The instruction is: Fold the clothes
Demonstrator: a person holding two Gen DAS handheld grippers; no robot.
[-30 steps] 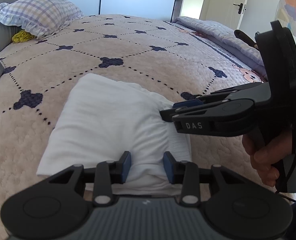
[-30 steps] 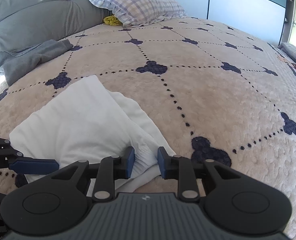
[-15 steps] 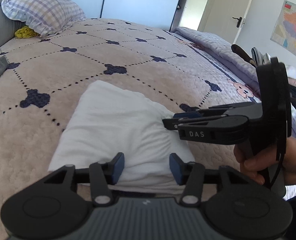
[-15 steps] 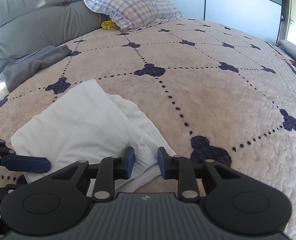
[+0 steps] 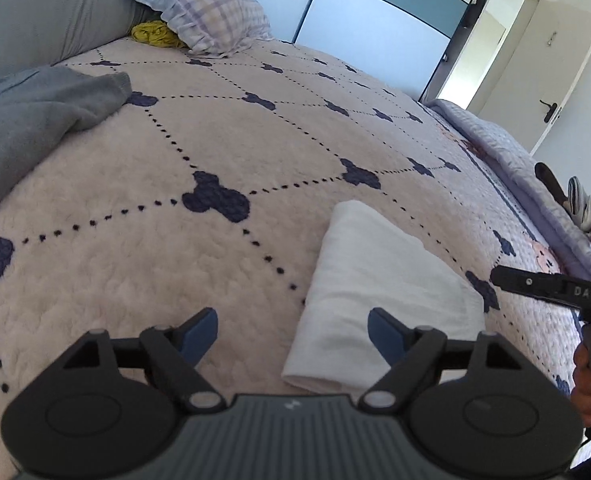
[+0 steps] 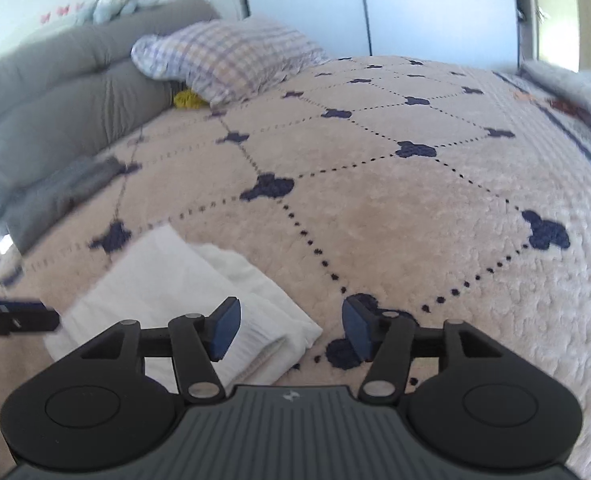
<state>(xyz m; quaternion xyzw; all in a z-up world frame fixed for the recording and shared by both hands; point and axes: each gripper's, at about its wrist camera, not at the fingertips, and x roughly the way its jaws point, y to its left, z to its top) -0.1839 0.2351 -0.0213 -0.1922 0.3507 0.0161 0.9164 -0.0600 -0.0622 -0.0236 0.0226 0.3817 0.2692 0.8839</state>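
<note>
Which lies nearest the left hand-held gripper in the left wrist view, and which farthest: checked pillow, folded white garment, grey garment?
From the left hand-held gripper:
1. Folded white garment, just ahead, right.
2. Grey garment, far left.
3. Checked pillow, at the headboard.

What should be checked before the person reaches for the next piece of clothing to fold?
1. White garment folded and lying on the bed: ok.
2. Left gripper open, holding nothing: ok.
3. Right gripper open, holding nothing: ok.
4. Both grippers off the white garment: ok.
5. Grey garment near the headboard, unfolded and within view: ok.
6. Whether the grey garment is within easy reach: cannot tell.
</note>
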